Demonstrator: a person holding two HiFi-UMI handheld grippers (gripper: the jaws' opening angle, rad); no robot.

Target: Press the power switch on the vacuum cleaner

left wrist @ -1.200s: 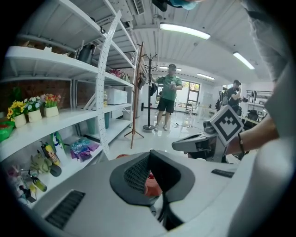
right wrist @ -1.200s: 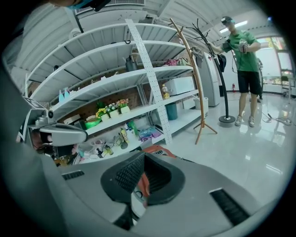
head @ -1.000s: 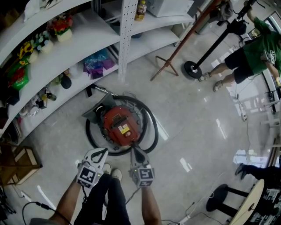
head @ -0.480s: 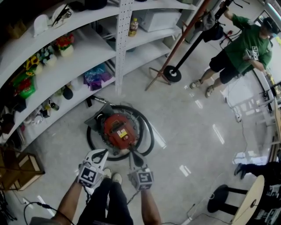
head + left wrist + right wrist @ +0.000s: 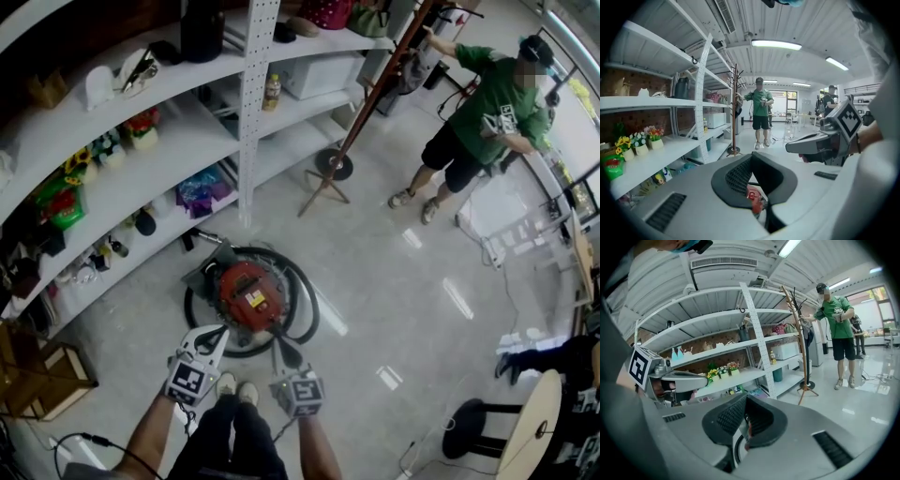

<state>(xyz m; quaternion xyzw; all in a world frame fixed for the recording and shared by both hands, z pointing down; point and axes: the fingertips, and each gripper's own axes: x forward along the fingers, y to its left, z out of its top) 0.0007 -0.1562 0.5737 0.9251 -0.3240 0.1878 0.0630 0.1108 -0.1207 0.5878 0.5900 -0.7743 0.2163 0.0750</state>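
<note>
The red round vacuum cleaner [image 5: 246, 292] sits on the floor inside its coiled black hose [image 5: 305, 314], with a yellow label [image 5: 255, 300] on top. I cannot pick out its power switch. My left gripper [image 5: 214, 336] hovers over the vacuum's near left edge, jaws closed to a point. My right gripper [image 5: 281, 349] hangs just short of the near right edge, also shut. In the left gripper view a strip of the red vacuum [image 5: 753, 198] shows through the slit of the left gripper [image 5: 752, 174]. The right gripper [image 5: 746, 422] holds nothing.
White shelving [image 5: 141, 178] full of small goods runs along the left. A wooden coat stand [image 5: 328, 178] rises behind the vacuum, and a person in green [image 5: 478, 112] stands beside it. A black stool [image 5: 467, 427], a wooden crate [image 5: 37, 370] and my own feet [image 5: 234, 384] are nearby.
The head view has pulled back and tilted up, showing more shelves and the person in green. The right gripper's tip, earlier at the vacuum's rim, now sits slightly off it.
</note>
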